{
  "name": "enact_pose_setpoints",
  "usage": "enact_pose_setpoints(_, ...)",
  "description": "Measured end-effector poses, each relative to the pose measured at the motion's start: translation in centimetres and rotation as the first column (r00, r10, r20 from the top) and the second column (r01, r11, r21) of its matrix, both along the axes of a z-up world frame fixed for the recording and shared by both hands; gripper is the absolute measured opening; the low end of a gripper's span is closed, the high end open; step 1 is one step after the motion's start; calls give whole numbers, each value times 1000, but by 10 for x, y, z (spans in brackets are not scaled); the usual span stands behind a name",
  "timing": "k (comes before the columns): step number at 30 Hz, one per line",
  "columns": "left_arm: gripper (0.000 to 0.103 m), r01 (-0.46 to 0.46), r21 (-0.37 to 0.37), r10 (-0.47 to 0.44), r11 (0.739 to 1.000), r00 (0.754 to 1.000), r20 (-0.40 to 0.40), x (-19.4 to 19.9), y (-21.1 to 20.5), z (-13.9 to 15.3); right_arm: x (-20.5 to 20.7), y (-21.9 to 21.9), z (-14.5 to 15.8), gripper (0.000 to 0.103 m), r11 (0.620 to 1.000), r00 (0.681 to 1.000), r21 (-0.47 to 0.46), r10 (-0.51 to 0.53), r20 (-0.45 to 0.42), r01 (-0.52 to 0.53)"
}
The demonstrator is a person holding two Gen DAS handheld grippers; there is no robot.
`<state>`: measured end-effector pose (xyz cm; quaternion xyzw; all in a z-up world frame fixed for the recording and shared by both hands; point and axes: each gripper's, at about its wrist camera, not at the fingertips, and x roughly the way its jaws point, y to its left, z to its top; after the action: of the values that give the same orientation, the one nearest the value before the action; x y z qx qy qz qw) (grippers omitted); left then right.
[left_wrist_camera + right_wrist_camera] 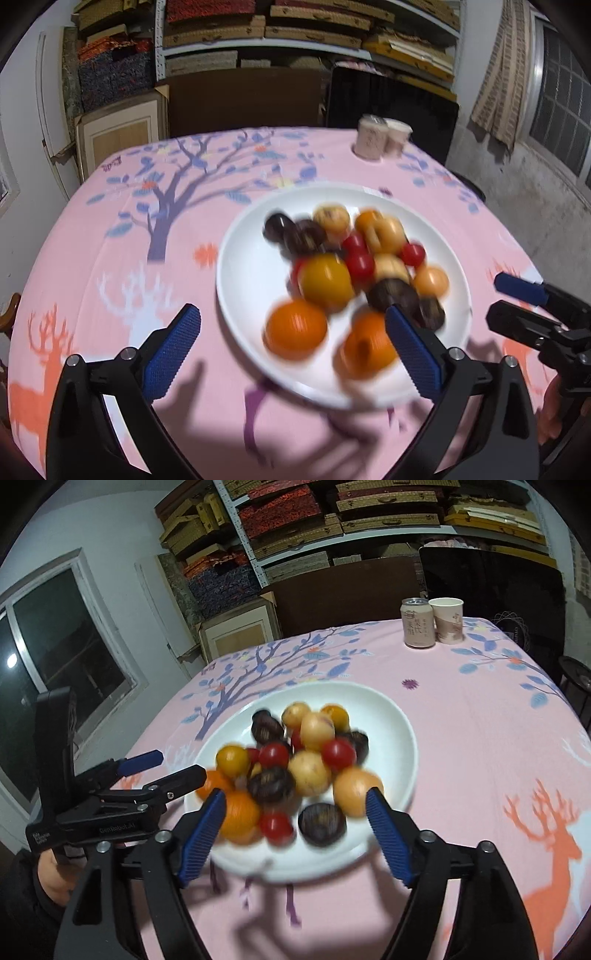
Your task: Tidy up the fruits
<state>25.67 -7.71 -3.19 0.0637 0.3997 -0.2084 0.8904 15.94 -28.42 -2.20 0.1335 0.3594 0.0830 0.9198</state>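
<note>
White plate (pixel 399 734) sits near mid-bench, on the pink printed cloth (pixel 480 738), carrying the whole fruit pile (pixel 295 768) — no loose fruit seen on the cloth in either view. Count, from the right wrist view, blur permitting: small red fruits about five, dark purple-brown fruits about four or five, pale yellow-tan fruits about five, orange fruits (pixel 295 328) two or three at the near rim; motion blur makes every figure approximate. Left gripper (pixel 291 339) stands with jaws spread wide, nothing between the pads, hovering over the near-left edge of the plate. Right gripper (pixel 295 823) likewise wide apart and empty, over the plate's near rim; each gripper shows at the edge of the other's camera. Judgement: gathering looks done, both grippers free of the load — either a finished placement or the start of sorting by kind. Next move, if any, calls for choosing one fruit at the pile's edge, since the middle is packed tight and round fruit may roll. Further out: one can (pixel 417 624) and one paper cup (pixel 447 620) at the far bench corner, touching or nearly; shelves (pixel 332 524) of flat boxes behind.
</note>
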Motion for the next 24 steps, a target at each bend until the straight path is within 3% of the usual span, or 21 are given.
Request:
enact_pose_setpoints(2,98,5,33,-4,999,1000,-26,-27,5,-4,-27,4,-2,96,999,1000,-39,-13,-7,13)
enact_pose_setpoints(3,98,-3,40,4,999,1000,-22,-41,9,-4,-40,5,-3,97,999,1000,-44,-24,-10,24)
enact_pose_setpoints(6,98,-59,21,59,998,998,0,-83,24,3,-78,6,-7,97,999,998,-20,-41,-38,40)
enact_pose_setpoints(10,98,-60,-71,63,996,997,37,-137,41,25,-120,7,0,99,998,997,-13,-68,-31,67)
enact_pose_setpoints(14,98,-72,-45,77,996,991,114,-185,45,42,-159,17,19,99,996,997,-53,-70,41,73)
enact_pose_setpoints(18,98,-83,-66,90,994,989,120,-219,52,51,-190,30,30,99,997,995,-55,-43,92,48)
enact_pose_setpoints(24,98,-120,-35,124,992,979,162,-252,57,61,-219,41,38,99,996,992,-81,-18,122,28)
